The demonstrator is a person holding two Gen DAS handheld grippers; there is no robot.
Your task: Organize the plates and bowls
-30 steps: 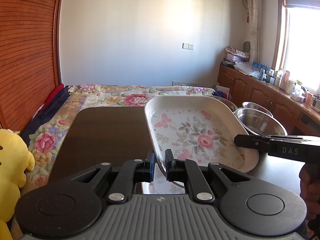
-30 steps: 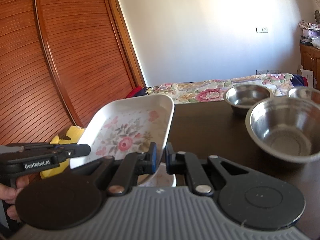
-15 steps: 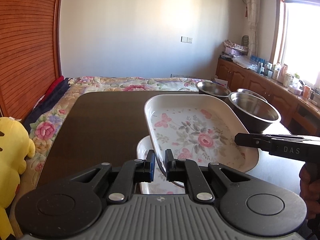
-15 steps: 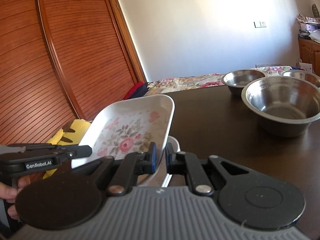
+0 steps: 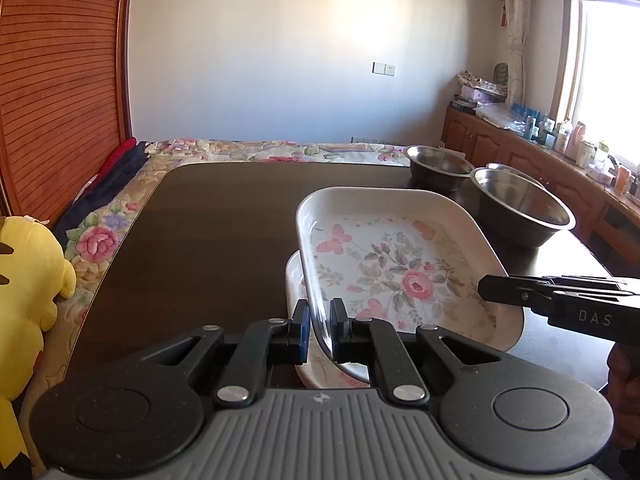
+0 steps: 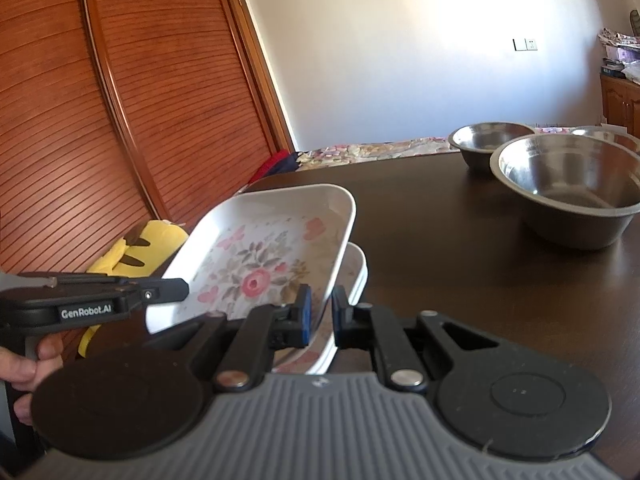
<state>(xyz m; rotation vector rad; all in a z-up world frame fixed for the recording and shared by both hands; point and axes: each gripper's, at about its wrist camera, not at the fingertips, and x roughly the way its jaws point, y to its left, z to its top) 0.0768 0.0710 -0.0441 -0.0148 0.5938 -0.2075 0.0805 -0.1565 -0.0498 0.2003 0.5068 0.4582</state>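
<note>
A white rectangular plate with pink roses and butterflies (image 5: 400, 264) (image 6: 264, 264) hangs just above the dark table, held from both sides. My left gripper (image 5: 319, 330) is shut on its left rim, and my right gripper (image 6: 319, 314) is shut on its right rim. Directly below it lies a second floral plate (image 5: 294, 284) (image 6: 356, 272), mostly hidden, only its edge showing. Three steel bowls stand at the far right of the table: a large one (image 5: 520, 208) (image 6: 568, 188), a smaller one (image 5: 438, 166) (image 6: 488, 140), and a third (image 6: 608, 136) behind them.
The dark wooden table (image 5: 224, 216) reaches back to a floral bedspread (image 5: 248, 148). A yellow plush toy (image 5: 24, 280) sits at the table's left edge. Slatted wooden doors (image 6: 120, 120) stand on the left, low cabinets (image 5: 560, 176) with bottles on the right.
Both grippers have carried the floral plate downward toward the table; the second plate has come into view right beneath it, and the bowls now appear farther back.
</note>
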